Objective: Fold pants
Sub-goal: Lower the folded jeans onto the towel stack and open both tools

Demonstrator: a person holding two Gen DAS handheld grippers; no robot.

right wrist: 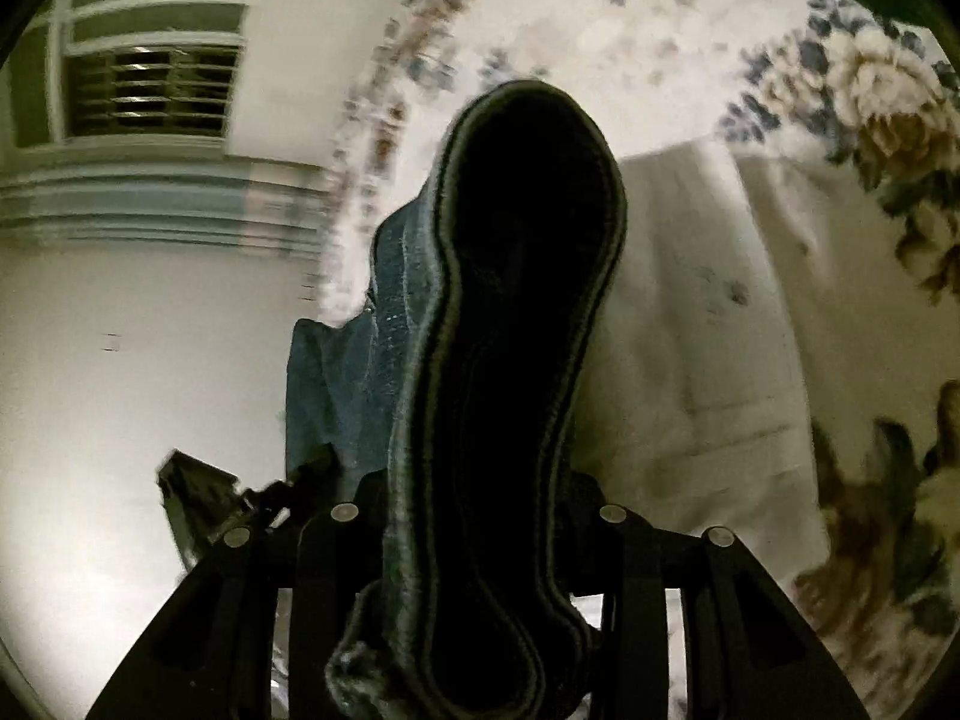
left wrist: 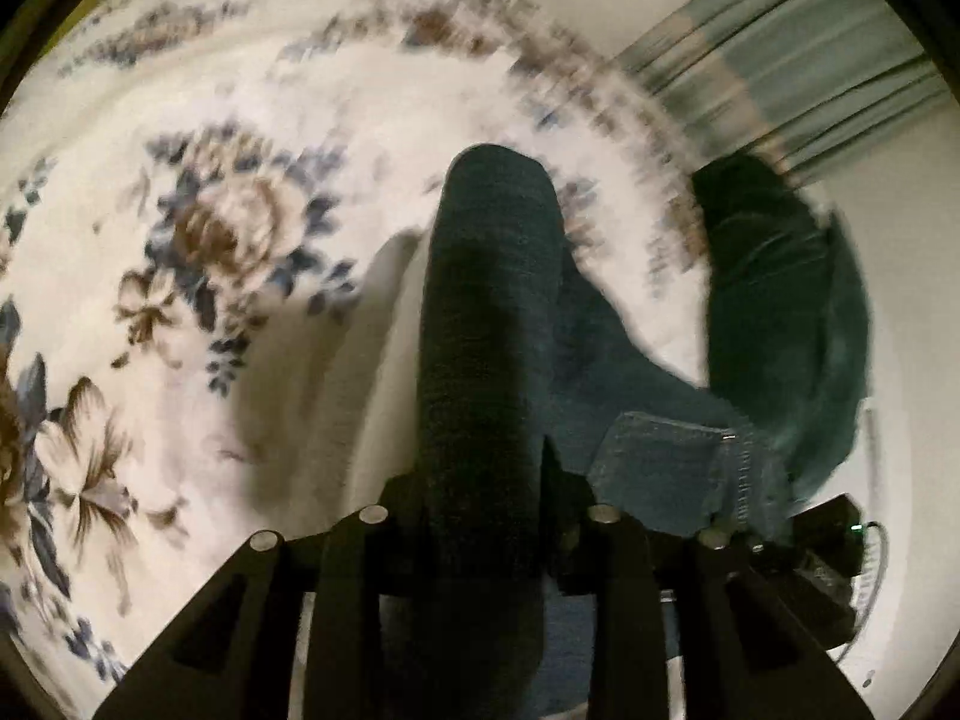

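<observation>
Jeans (left wrist: 480, 324) pinched in both grippers (left wrist: 486, 516) (right wrist: 480, 510) above the bedspread (left wrist: 240, 150), mid-fold; next, lay them down flat.

A white bedspread (left wrist: 336, 120) printed with blue and brown flowers fills most of both views, blurred toward its far edge. A plain white sheet (right wrist: 708, 324) lies over part of it. Beyond the bed edge runs pale floor (right wrist: 132, 360). A blue-grey pleated curtain (left wrist: 798, 66) hangs there, and a white-framed window (right wrist: 150, 54) with bars sits above it. The light is dim and warm.
</observation>
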